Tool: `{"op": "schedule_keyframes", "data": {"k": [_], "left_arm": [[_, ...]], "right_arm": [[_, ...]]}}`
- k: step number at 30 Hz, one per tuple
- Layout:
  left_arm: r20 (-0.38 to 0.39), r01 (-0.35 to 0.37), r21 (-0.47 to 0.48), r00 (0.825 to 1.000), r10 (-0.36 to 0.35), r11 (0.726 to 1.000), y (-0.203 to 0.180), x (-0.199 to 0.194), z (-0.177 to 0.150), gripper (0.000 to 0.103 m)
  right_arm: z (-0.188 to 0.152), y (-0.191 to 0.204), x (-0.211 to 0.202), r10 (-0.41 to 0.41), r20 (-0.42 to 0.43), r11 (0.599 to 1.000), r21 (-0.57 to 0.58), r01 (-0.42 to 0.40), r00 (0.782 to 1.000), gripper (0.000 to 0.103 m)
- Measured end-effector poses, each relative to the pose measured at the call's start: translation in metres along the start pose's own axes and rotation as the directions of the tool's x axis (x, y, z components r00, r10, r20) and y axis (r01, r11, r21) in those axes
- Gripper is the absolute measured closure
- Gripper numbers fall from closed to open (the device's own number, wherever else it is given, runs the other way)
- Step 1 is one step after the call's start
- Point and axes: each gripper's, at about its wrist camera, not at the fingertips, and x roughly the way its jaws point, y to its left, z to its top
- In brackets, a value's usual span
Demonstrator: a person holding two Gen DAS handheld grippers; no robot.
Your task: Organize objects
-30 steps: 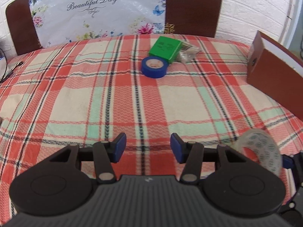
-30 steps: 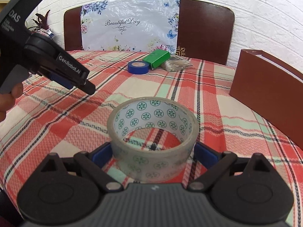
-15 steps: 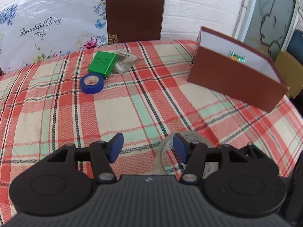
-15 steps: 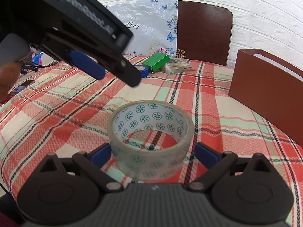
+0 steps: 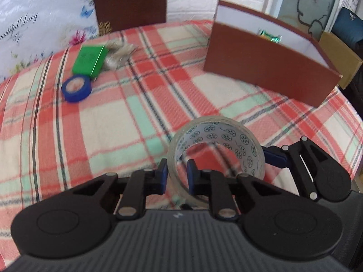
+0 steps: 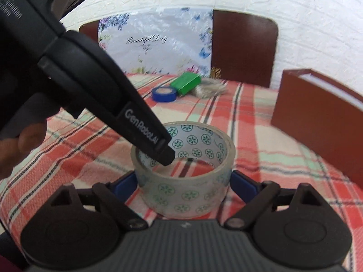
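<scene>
Straddling the clear tape roll (image 6: pixel 185 170) from either side, the right gripper (image 6: pixel 185 182) has its blue-padded fingers (image 6: pixel 125 183) pressed against the roll's outer wall, one pad at each flank, so the roll is pinched between them. The roll stands on its flat face on the table (image 6: pixel 261 136), its open core facing up and a green flower print showing on its inner lining.

From the left wrist view, the left gripper (image 5: pixel 177 176) has its fingers (image 5: pixel 162 176) narrowed onto the near wall of the same tape roll (image 5: pixel 216 149): one pad sits outside the ring and the other inside the core, clamping the wall. In the right wrist view, one black left finger reaches down at a slant into the core, with part of a hand (image 6: pixel 20 145) showing at the left edge.

Beyond the roll, the red, green and cream plaid cloth (image 5: pixel 102 136) covers the table. To the right stands a brown box (image 5: pixel 267 68) with a white interior and a small green packet (image 5: pixel 270 36) inside it. Farther back on the left lies a blue tape roll (image 5: pixel 76 88), flat on the cloth, just beside a green box (image 5: pixel 89 61), which touches a crumpled silvery bundle (image 5: pixel 118 53). Behind the table are a dark brown chair back (image 6: pixel 244 47) and a floral plastic sheet (image 6: pixel 156 43) printed "Beautiful Day".
</scene>
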Motion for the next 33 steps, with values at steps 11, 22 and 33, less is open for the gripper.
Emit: {"op": "schedule_keyframes", "data": {"k": [11,22,33], "left_arm": [[0.239,0.080,0.171,0.964,-0.120,0.982,-0.091,-0.001,0.129,0.083],[0.219,0.008,0.176,0.975,-0.047,0.984,-0.124,0.075,0.181,0.080],[0.258,-0.017,0.136,0.966,-0.019,0.991,-0.087,0.045,0.159,0.070]], "right_arm": [[0.058,-0.096,-0.024,-0.331,0.237,0.942,0.018,0.336,0.913,0.011],[0.080,-0.206,0.027,-0.337,0.096,0.922,0.234,0.308,0.937,0.007],[0.059,-0.188,0.012,-0.405,0.167,0.892,0.290,0.348,0.899,0.005]]}}
